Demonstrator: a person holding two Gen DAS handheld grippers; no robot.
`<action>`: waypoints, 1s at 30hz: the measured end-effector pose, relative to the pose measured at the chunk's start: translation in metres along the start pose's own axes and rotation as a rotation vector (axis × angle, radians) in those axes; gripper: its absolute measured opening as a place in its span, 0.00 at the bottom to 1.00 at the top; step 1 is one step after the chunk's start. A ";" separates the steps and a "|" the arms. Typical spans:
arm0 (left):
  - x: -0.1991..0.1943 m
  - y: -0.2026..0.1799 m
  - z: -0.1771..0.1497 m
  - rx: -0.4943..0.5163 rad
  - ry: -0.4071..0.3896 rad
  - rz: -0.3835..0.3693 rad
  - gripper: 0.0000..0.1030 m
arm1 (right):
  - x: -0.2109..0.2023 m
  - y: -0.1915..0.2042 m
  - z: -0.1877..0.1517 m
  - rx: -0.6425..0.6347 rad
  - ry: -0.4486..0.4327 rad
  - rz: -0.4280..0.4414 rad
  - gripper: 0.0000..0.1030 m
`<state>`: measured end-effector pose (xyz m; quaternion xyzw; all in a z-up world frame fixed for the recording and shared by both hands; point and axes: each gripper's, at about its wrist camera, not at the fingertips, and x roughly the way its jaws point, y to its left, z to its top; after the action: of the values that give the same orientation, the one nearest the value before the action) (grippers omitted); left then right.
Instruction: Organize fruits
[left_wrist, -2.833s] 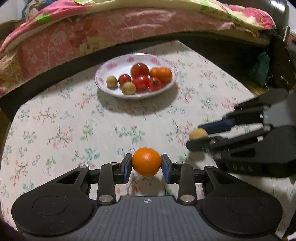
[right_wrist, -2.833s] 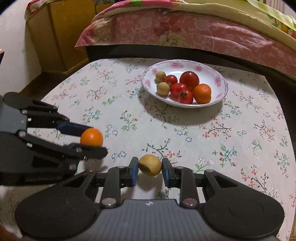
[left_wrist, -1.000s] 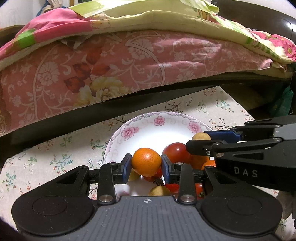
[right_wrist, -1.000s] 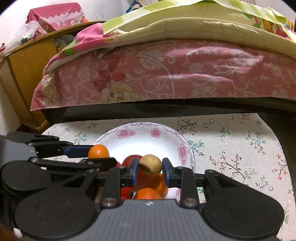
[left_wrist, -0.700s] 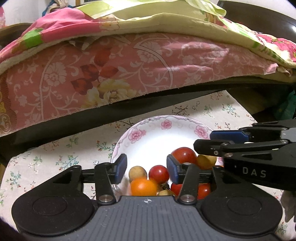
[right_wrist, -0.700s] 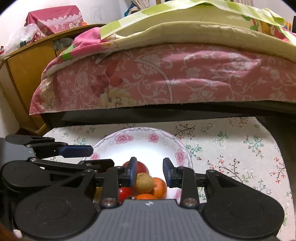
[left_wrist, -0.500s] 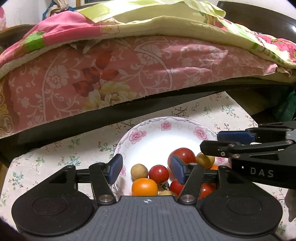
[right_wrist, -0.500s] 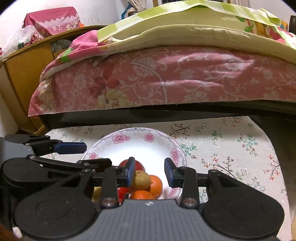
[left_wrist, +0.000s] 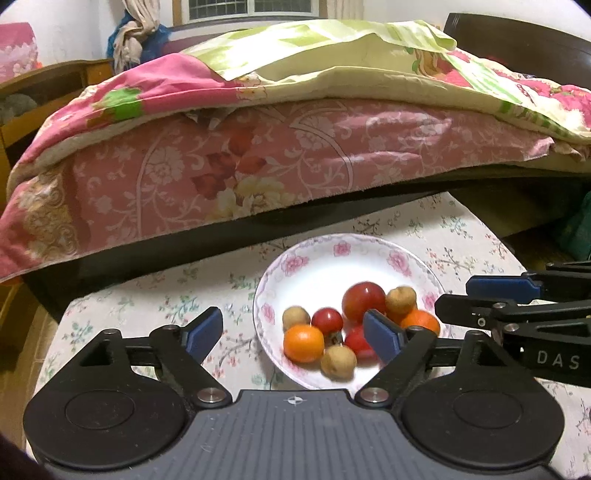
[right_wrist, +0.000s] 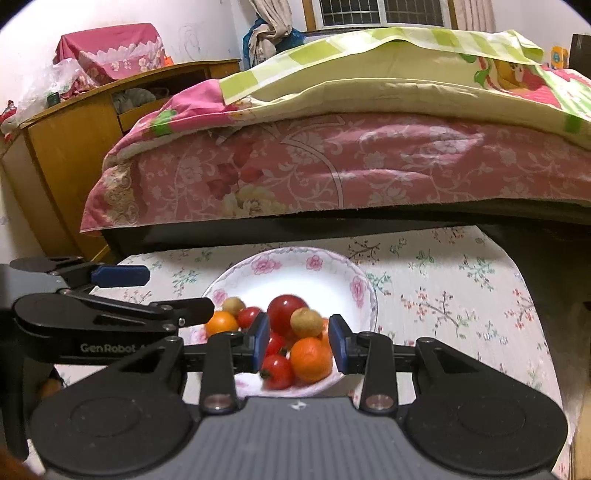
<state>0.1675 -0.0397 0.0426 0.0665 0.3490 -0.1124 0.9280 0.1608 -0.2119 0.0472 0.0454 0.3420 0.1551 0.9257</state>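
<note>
Left claw (left_wrist: 293, 334) was opening, nothing between its pads; orange (left_wrist: 303, 343) lay in the floral bowl (left_wrist: 354, 254) on the counter (left_wrist: 155, 299), just beyond. Right claw (right_wrist: 299, 344) parted, empty, above the brown fruit (right_wrist: 306, 322) on the pile.

Black left tongs (left_wrist: 293, 334), blue pads, silver screws, "DAS" lettering

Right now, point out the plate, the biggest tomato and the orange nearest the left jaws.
plate (left_wrist: 325, 258): left wrist view, bare far rim.
biggest tomato (left_wrist: 363, 297): left wrist view, centre.
orange (left_wrist: 303, 343): left wrist view, centre.
</note>
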 end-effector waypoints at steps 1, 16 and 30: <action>-0.003 -0.001 -0.003 0.001 -0.001 0.002 0.87 | -0.003 0.001 -0.002 0.003 0.000 0.001 0.28; -0.030 -0.007 -0.026 -0.012 0.008 0.040 1.00 | -0.031 0.009 -0.029 0.055 0.023 -0.003 0.29; -0.028 -0.013 -0.030 0.010 0.025 0.072 1.00 | -0.029 0.008 -0.035 0.065 0.040 -0.008 0.29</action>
<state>0.1249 -0.0415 0.0377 0.0848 0.3574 -0.0799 0.9267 0.1156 -0.2139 0.0403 0.0710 0.3654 0.1412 0.9173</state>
